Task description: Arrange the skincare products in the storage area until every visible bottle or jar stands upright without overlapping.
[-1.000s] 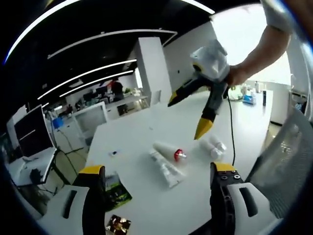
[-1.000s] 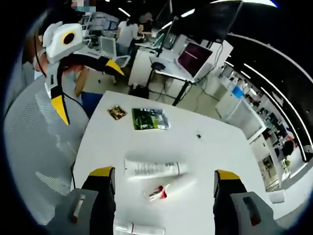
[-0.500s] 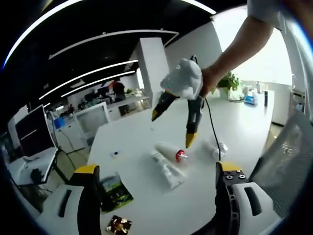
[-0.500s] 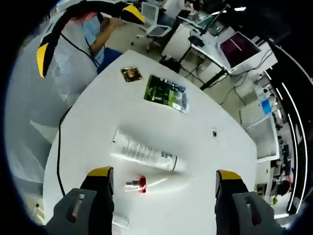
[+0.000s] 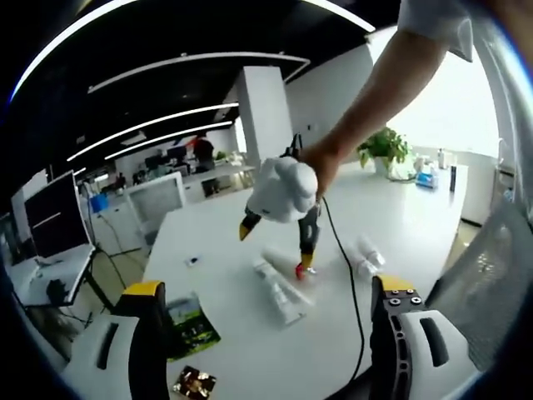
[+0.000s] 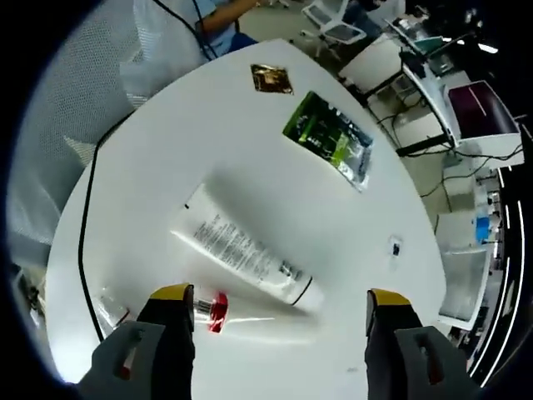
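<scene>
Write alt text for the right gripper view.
The right tool, jaws open, hangs over a white table above a red-capped bottle lying on its side beside a flat white tube. Farther off lie a green packet and a small gold packet.

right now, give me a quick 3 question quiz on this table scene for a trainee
1. True or false: the white tube with printed text stands upright on the table.
2. Multiple choice: what colour is the band on the bottle lying between the right gripper jaws? A) blue B) red C) green
3. Fill in: the green packet lies next to a small ______ foil sachet.

Key
1. False, it lies flat on its side.
2. B; the band sits near the jaw on the view's left, and the jaws are spread wide.
3. Gold-brown.

The left gripper is open too, held back from the products.
</scene>
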The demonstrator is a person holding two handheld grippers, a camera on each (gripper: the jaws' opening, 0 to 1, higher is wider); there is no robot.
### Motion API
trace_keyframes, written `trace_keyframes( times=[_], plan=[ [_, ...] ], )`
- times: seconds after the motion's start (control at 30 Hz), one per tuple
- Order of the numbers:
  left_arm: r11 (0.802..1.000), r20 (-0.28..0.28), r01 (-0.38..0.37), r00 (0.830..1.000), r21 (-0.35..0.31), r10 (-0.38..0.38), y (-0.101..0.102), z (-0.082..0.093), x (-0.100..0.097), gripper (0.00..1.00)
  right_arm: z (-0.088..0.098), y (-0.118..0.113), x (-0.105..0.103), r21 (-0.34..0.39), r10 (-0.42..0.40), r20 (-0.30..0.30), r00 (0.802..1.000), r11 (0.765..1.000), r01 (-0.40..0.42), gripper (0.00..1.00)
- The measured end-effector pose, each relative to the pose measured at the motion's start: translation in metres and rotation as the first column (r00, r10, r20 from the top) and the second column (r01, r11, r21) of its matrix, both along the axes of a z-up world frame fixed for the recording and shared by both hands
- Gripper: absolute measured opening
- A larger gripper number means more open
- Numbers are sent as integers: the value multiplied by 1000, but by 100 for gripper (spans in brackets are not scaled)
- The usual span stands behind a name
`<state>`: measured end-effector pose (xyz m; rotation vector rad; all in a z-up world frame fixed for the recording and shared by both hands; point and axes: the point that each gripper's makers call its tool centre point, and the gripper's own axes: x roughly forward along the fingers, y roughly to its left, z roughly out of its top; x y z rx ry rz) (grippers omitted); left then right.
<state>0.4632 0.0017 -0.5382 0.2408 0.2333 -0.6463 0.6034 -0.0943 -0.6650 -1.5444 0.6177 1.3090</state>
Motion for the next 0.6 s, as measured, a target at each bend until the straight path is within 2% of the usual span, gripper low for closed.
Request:
trace_keyframes(
  times=[0.07,0.2,0.5,0.6],
  plan=[
    [1000,-3,-2,1000,3,2,1,-1,0,99,-4,1,2,-13,14,-1,1000,1000,-14,83],
    [1000,-9,-5,1000,10,5,1,-3,0,97,-18,-4,9,-113,102,7,995,988,-100,81],
    [1000,-23,-12,1000,20,12,4,-6,0,94,-37,0,12,-178,183,-20,983,967,-183,79],
    [1000,-24,-10,1000,23,10,3,-6,0,94,-40,2,11,-205,228,-28,973,952,-229,79]
  ],
)
